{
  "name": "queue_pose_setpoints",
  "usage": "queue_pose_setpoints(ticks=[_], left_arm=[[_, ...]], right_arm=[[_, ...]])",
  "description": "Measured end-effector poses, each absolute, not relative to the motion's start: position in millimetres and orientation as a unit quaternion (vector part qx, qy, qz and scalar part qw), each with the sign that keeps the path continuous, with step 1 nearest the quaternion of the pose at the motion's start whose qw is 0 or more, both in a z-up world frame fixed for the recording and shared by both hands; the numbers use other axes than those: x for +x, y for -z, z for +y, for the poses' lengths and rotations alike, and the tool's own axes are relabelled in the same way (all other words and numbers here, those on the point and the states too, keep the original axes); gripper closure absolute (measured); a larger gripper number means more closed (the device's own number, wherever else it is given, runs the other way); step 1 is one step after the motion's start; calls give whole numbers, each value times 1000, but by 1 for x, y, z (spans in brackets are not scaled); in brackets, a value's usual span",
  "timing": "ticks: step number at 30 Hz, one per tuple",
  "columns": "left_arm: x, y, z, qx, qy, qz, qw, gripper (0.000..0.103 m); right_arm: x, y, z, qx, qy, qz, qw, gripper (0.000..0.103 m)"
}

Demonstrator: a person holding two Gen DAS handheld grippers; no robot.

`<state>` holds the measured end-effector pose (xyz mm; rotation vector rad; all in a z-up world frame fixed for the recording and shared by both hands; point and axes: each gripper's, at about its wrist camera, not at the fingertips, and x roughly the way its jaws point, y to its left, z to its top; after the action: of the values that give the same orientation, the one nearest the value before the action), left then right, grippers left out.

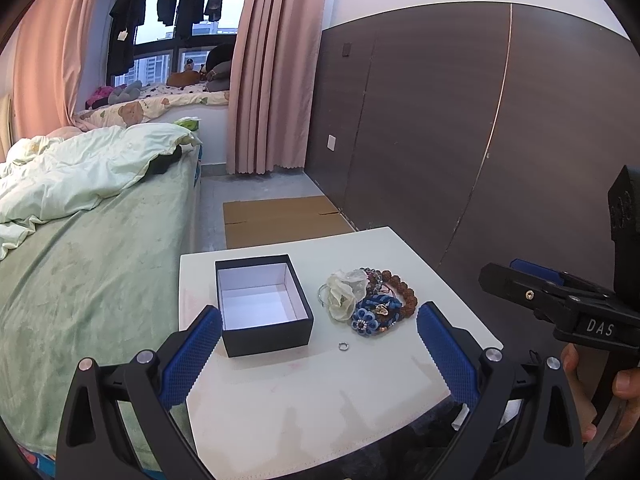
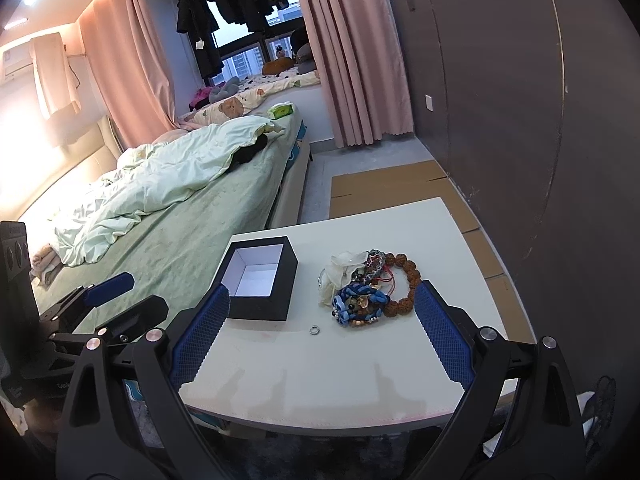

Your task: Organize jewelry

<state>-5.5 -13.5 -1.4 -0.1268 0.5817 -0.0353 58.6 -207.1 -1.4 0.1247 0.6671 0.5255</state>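
An open black box with a white, empty inside stands on the white table. Right of it lies a jewelry pile: a white fabric flower, a blue braided flower bracelet and a brown bead bracelet. A small silver ring lies alone in front. My left gripper is open and empty above the table's near side. My right gripper is open and empty, also short of the pile.
A bed with a green sheet and rumpled duvet borders the table on the left. A dark wardrobe wall stands on the right. Flat cardboard lies on the floor behind the table.
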Motion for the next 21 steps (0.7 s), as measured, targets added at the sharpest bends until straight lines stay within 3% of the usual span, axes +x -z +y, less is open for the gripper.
queue_pose_setpoints(ticks=[21], left_arm=[[3, 2, -12, -67, 20, 294, 953, 8]], right_arm=[[72, 7, -209, 61, -245, 337, 907, 10]])
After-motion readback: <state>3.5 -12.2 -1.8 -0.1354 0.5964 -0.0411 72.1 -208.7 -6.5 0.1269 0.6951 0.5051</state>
